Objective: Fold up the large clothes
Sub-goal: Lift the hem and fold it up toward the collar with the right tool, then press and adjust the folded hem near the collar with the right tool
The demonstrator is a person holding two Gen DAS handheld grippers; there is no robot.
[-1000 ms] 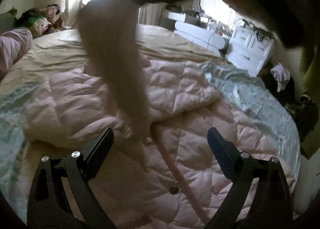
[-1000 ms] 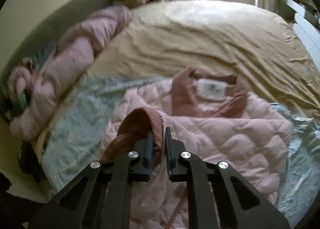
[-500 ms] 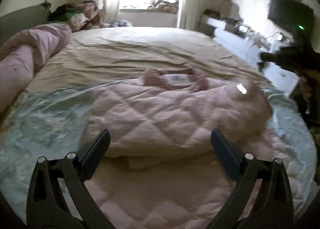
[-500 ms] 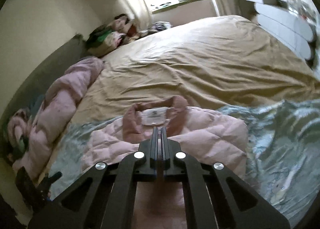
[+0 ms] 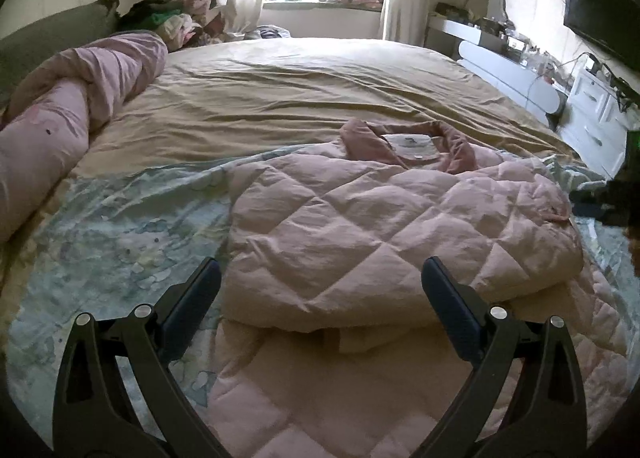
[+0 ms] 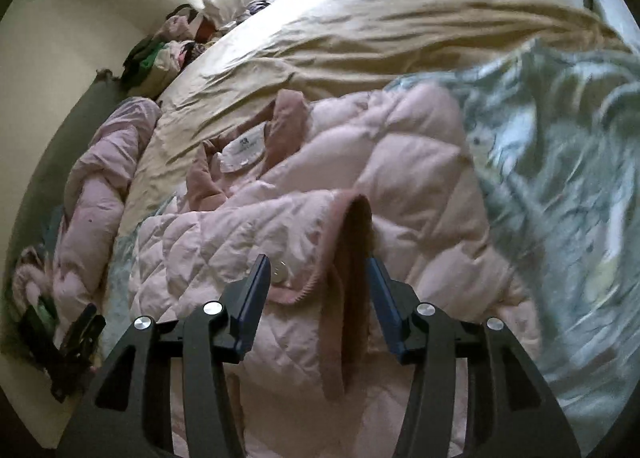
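Observation:
A pink quilted jacket (image 5: 360,234) lies on the bed with its collar and white label (image 5: 412,144) at the far side. One sleeve is folded across its front. My left gripper (image 5: 320,290) is open and empty just above the jacket's near part. My right gripper (image 6: 318,278) is open, its jaws on either side of the sleeve's corduroy cuff (image 6: 354,226), which lies on the jacket (image 6: 408,162). The right gripper also shows as a dark shape at the right edge of the left wrist view (image 5: 600,198).
The bed has a tan sheet (image 5: 312,90) and a pale blue-green patterned cover (image 5: 120,234). A rolled pink duvet (image 5: 60,118) lies along the left side. A clothes pile (image 5: 176,18) sits by the window. White drawers (image 5: 600,126) stand at the right.
My right gripper carried the sleeve cuff across the jacket, lowered it and opened. The sleeve now lies folded on the jacket front. My left gripper stayed open.

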